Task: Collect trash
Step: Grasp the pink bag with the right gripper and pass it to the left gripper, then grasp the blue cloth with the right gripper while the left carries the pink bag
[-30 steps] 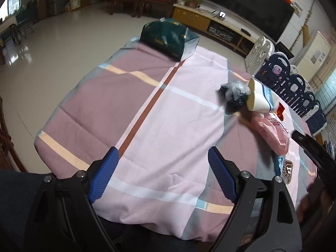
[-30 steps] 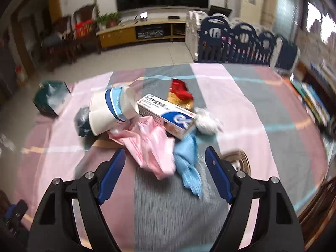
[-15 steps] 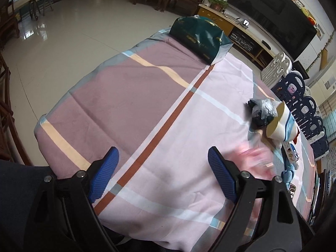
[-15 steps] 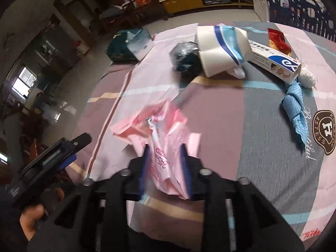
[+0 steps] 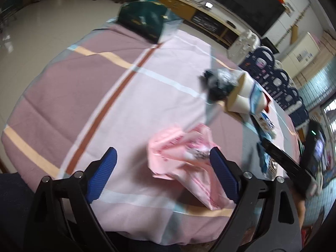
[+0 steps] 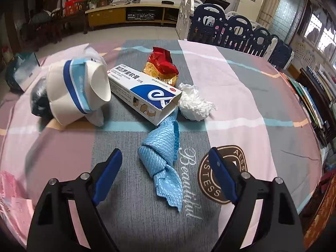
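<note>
A crumpled pink plastic bag (image 5: 184, 159) lies on the checked tablecloth (image 5: 84, 88), just ahead of my open, empty left gripper (image 5: 161, 166); its corner shows in the right wrist view (image 6: 10, 193). My right gripper (image 6: 166, 168) is open and empty over a twisted blue cloth (image 6: 161, 155). Beyond it lie a white and blue carton (image 6: 145, 92), a white paper cup (image 6: 77, 90), a black bag (image 6: 38, 103), a red and gold wrapper (image 6: 161, 65) and a white tissue ball (image 6: 195, 103).
A dark green bag (image 5: 145, 21) stands at the table's far edge. Blue and white plastic fence panels (image 6: 231, 27) stand beyond the table. A TV cabinet (image 6: 130, 14) and chairs line the back wall. Books (image 6: 315, 96) are stacked at the right.
My right gripper has let go of the pink bag, opened, and swung back over the blue cloth. The pink bag now lies in front of my left gripper.
</note>
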Demonstrator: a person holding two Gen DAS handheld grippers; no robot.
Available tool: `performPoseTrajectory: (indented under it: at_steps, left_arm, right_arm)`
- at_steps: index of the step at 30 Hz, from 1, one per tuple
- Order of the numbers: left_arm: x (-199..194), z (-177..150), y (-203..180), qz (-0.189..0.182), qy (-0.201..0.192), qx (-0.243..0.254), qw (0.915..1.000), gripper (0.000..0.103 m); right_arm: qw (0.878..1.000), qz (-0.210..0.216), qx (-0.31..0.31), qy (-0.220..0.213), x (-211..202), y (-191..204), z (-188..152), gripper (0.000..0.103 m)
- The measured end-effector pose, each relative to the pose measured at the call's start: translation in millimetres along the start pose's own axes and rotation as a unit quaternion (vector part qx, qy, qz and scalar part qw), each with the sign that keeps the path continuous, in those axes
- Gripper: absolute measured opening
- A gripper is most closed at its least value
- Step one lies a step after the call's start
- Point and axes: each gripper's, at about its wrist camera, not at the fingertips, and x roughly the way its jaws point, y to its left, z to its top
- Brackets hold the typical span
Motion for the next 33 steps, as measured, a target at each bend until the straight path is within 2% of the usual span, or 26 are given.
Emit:
performPoseTrajectory:
  at_steps: [1,2,4,6,9,13,17,19,26,29,33]
  left_arm:
    - [0,-2,-7,-0.007,0.0,0.013,0.9999,0.091]
    - [1,-3,-12,-0.015,0.001,0.024,0.9996,0.091]
    - [3,-7,-21,-0.03,0.008,0.042,0.9986,0.091]
    - [5,-11,-29,-0.035,0.011,0.058,0.9976,0.091]
    - [10,-14,-35,-0.031,0.016,0.074,0.9966,0.092]
    - [17,-15,-32,-0.038,0.029,0.064,0.9968,0.091]
    - [23,-16,-29,-0.051,0.043,0.06,0.996,0.064]
    - [25,-17,-30,-0.058,0.048,0.063,0.9951,0.057]
    - [22,-22,-44,-0.073,0.045,0.102,0.9911,0.017]
    - [15,-24,-52,-0.067,0.026,0.124,0.9896,0.007]
    - [-4,-26,-64,-0.038,-0.016,0.162,0.9859,0.002]
  right_arm:
    - [1.0,0.001,-0.008,0.005,5,4,0,0.058]
    - [1.0,0.006,-0.014,0.013,5,2,-3,0.039]
    - [1.0,0.005,-0.023,0.015,8,7,-6,0.03]
    - [0.999,0.02,-0.023,0.01,4,9,-10,0.026]
    - [0.997,0.076,-0.013,0.015,-13,12,-26,0.026]
    - [0.99,0.139,-0.002,0.026,-39,18,-55,0.026]
    - [0.983,0.177,0.031,0.025,-69,16,-83,0.026]
    - [0.982,0.181,0.047,0.016,-84,13,-94,0.026]
    - [0.988,0.153,0.039,0.001,-106,0,-101,0.026]
    - [0.989,0.14,0.042,-0.011,-117,-5,-99,0.026]
    - [0.991,0.122,0.037,-0.039,-141,-11,-96,0.026]
